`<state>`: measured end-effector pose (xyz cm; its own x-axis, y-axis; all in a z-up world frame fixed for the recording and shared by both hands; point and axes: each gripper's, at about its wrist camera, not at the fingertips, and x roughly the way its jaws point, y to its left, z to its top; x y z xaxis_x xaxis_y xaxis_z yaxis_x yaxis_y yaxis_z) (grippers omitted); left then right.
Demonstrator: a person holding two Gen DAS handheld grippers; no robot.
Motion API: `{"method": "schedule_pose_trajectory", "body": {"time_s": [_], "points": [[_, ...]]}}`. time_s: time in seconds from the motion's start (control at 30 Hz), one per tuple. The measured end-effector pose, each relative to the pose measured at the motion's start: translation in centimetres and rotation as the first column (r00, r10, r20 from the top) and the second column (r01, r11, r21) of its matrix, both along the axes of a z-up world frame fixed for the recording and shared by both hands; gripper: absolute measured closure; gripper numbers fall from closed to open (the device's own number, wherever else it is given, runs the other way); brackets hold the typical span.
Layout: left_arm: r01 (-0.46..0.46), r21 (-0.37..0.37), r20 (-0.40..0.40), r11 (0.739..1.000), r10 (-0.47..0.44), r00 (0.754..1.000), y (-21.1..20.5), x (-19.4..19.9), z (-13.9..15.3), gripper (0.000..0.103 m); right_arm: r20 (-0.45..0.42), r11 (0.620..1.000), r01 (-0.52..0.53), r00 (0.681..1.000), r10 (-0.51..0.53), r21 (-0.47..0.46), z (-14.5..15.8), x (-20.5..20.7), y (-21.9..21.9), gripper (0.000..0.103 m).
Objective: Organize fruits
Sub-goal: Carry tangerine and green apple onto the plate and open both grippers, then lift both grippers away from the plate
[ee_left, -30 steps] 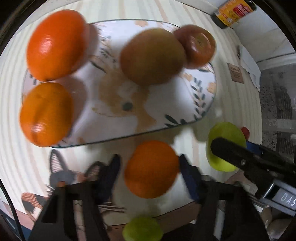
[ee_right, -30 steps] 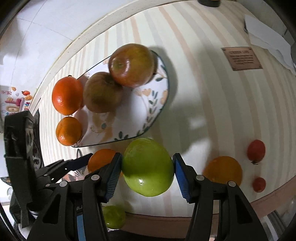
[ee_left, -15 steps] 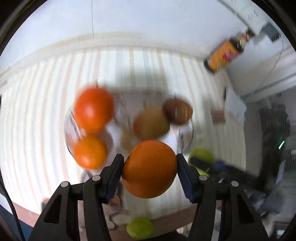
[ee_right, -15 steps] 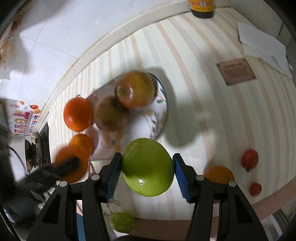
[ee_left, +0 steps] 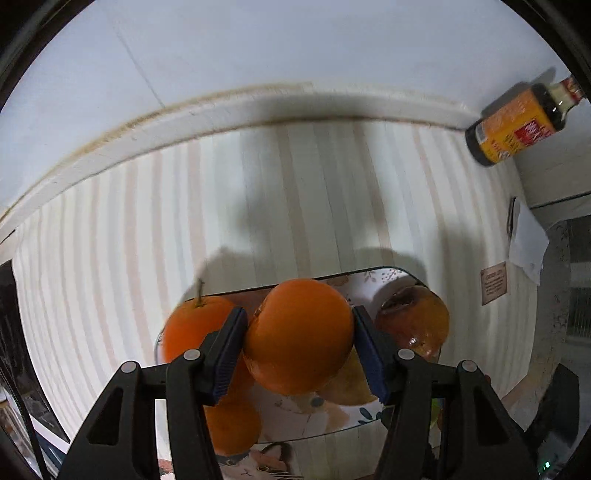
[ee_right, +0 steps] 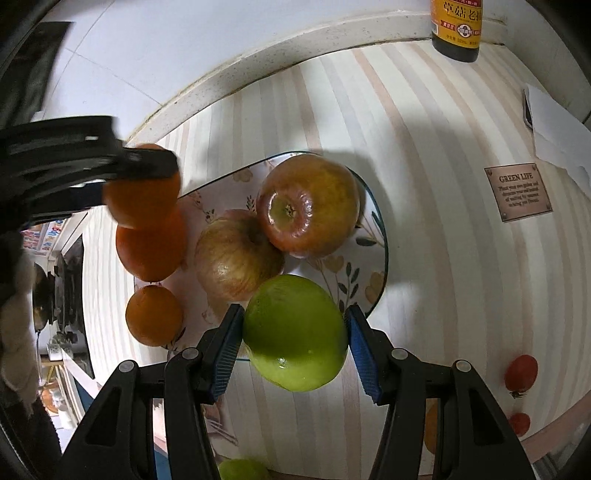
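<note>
My left gripper (ee_left: 298, 341) is shut on an orange (ee_left: 298, 336) and holds it above the patterned plate (ee_left: 384, 275). It also shows in the right wrist view (ee_right: 142, 186), over the plate's left side. My right gripper (ee_right: 294, 334) is shut on a green apple (ee_right: 295, 332) above the plate's near rim (ee_right: 384, 258). On the plate lie two oranges (ee_right: 151, 247) (ee_right: 154, 315) at the left and two reddish apples (ee_right: 308, 205) (ee_right: 236, 254) in the middle and right.
A dark sauce bottle (ee_right: 457, 27) stands at the back by the wall. A brown sign card (ee_right: 519, 192) and white paper (ee_right: 554, 122) lie at the right. Small red tomatoes (ee_right: 521, 373) (ee_right: 519, 424), an orange fruit (ee_right: 430, 428) and a green fruit (ee_right: 243, 469) lie near the table's front edge.
My left gripper has lifted the orange from the table and carried it up over the plate. My right gripper has moved the green apple toward the plate's near rim.
</note>
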<state>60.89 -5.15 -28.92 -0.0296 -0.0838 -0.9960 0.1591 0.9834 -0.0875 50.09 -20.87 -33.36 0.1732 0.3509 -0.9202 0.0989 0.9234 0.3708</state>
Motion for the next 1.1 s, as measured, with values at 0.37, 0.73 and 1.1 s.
{"method": "schedule_pose_trajectory", "body": {"time_s": [0.37,0.73,1.1], "points": [[0.039,0.035,-0.035,0.999,-0.038,0.999,-1.2,-0.6,-1.4,0.027,-0.040,0.996,0.046,0.998,-0.043,0.076,-1.5,0.5,-0.4,0.010],[-0.094,-0.003,0.105,0.996,0.094,0.990,2.1,-3.7,2.5,0.016,-0.014,0.997,0.007,1.000,-0.008,-0.076,1.1,0.5,-0.2,0.004],[-0.200,0.019,0.320,0.980,0.183,0.930,4.8,-10.6,6.3,0.016,0.096,0.969,-0.054,0.992,0.079,-0.242,5.8,-1.4,0.7,0.004]]}}
